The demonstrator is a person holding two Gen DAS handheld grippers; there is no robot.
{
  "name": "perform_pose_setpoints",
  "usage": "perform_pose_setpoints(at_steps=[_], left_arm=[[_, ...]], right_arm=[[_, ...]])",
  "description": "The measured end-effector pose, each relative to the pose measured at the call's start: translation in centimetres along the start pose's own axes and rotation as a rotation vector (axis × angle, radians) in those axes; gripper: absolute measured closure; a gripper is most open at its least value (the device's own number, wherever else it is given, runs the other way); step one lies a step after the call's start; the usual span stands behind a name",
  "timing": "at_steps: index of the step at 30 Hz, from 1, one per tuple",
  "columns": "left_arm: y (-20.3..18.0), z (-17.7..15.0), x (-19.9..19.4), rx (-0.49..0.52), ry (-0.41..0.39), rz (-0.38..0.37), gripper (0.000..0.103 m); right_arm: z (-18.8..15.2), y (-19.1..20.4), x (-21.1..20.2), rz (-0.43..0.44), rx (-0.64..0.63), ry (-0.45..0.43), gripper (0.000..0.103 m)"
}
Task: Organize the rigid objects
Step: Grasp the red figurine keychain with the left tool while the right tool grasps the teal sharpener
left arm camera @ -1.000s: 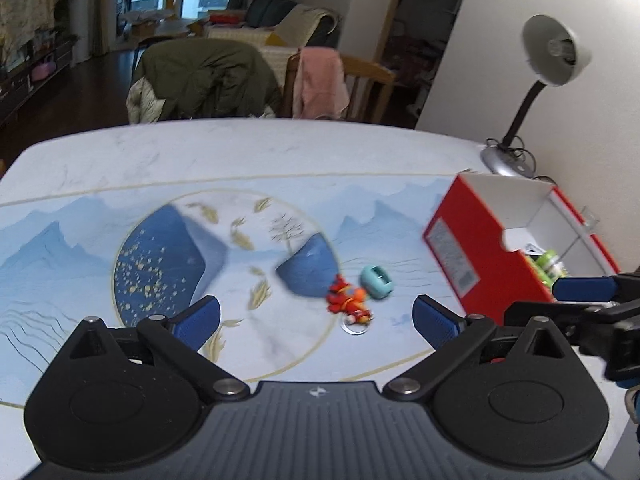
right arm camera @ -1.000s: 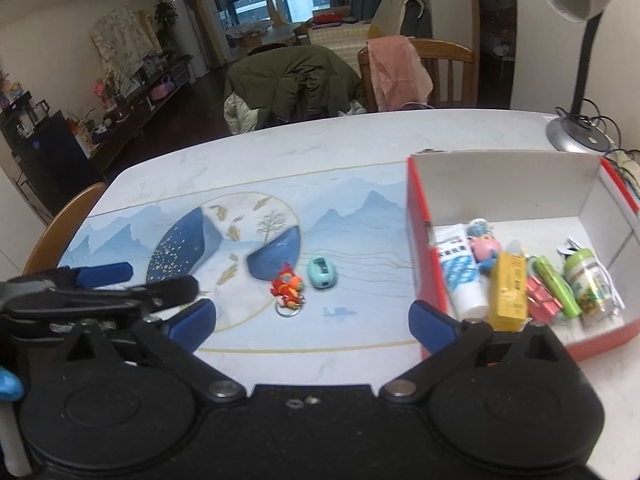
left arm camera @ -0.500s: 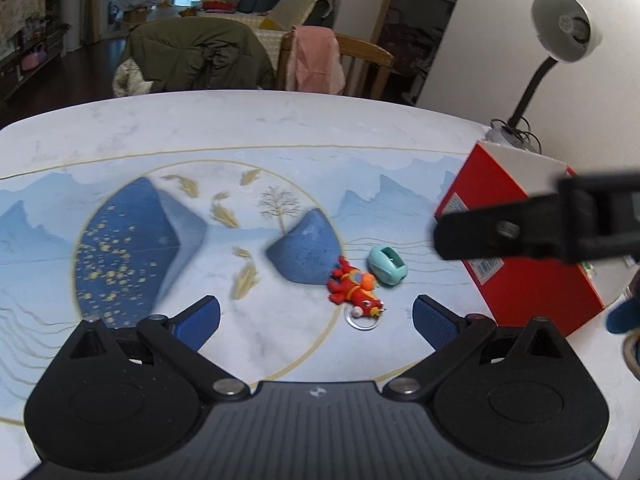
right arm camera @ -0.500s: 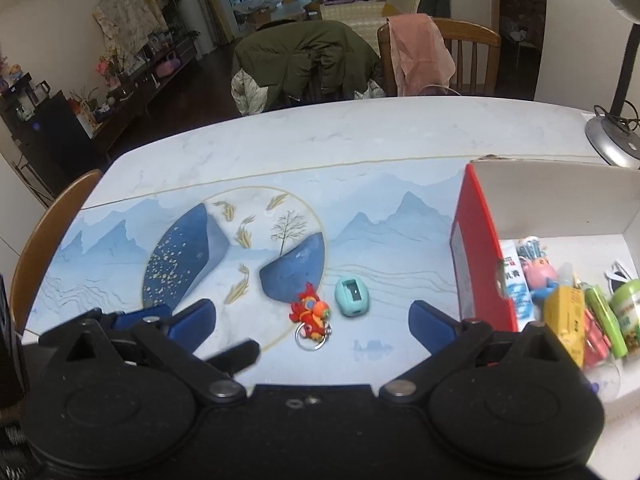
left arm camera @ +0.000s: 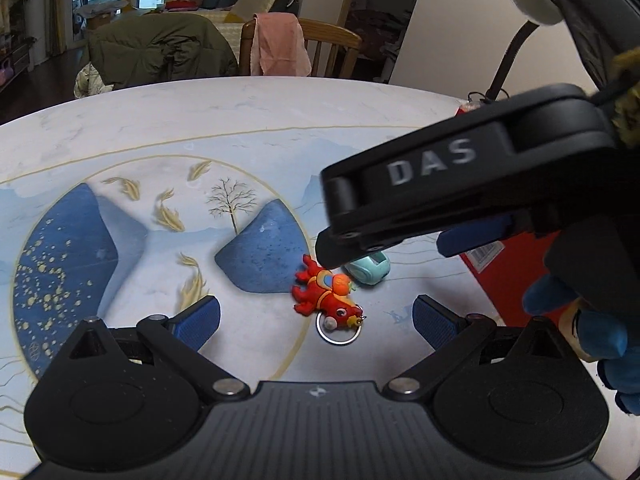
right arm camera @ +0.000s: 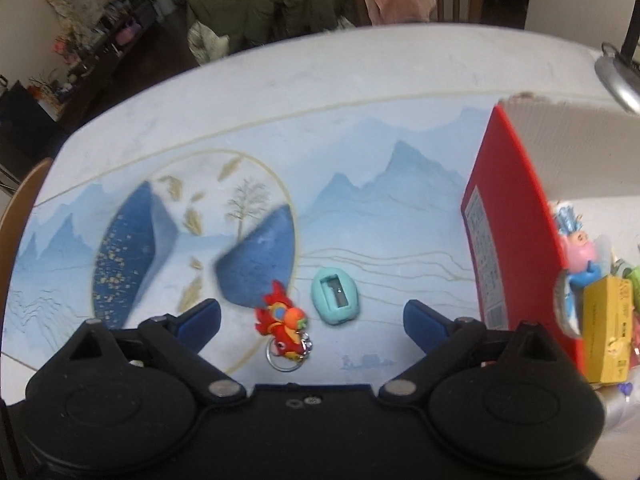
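Sharpener [right arm camera: 335, 300]: laid on the table mat [right arm camera: 384, 216], at 1 o'clock of the red keychain toy [right arm camera: 285, 326]
Right gripper [right arm camera: 312, 314]: hung over both, jaws wide but closing, nothing clamped
Left gripper [left arm camera: 316, 316]: spread apart, empty
Red box [right arm camera: 500, 240]: at 3 o'clock, judged the destination
Hidden: box contents cut off at the frame edge
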State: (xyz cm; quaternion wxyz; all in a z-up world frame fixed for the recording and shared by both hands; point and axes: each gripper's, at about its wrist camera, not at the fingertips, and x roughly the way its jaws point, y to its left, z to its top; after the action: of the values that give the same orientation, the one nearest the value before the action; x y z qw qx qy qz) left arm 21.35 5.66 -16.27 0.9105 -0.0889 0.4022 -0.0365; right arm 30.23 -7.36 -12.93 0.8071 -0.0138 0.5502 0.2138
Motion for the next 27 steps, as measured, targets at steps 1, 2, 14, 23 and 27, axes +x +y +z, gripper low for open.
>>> perform_pose_setpoints(at_steps=[1,2,14,23,27], left_arm=[[0.0,0.0,0.3,-0.002,0.001,0.001,0.000],[0.0,0.0,0.5,-0.005,0.003,-0.001,0.000],[-0.2,-0.1,2.6,-0.005,-0.003,-0.007,0.001],[-0.7,0.4,2.9,0.024,-0.021,-0.024,0.029],[-0.8,0.5,3.0,0.042,-0.023,-0.024,0.042]], right_arm=[[0.1,-0.1,0.4,-0.005,0.008,0.009,0.010],[0.3,-0.2,0.7,-0.008,0.012,0.016,0.012],[0.6,-0.3,2.9,-0.041,0.030,0.054,0.033],[1.0,-0.4,2.7,-0.023,0.052,0.046,0.053],[1.1,-0.3,2.8,-0.028,0.042,0.046,0.059]])
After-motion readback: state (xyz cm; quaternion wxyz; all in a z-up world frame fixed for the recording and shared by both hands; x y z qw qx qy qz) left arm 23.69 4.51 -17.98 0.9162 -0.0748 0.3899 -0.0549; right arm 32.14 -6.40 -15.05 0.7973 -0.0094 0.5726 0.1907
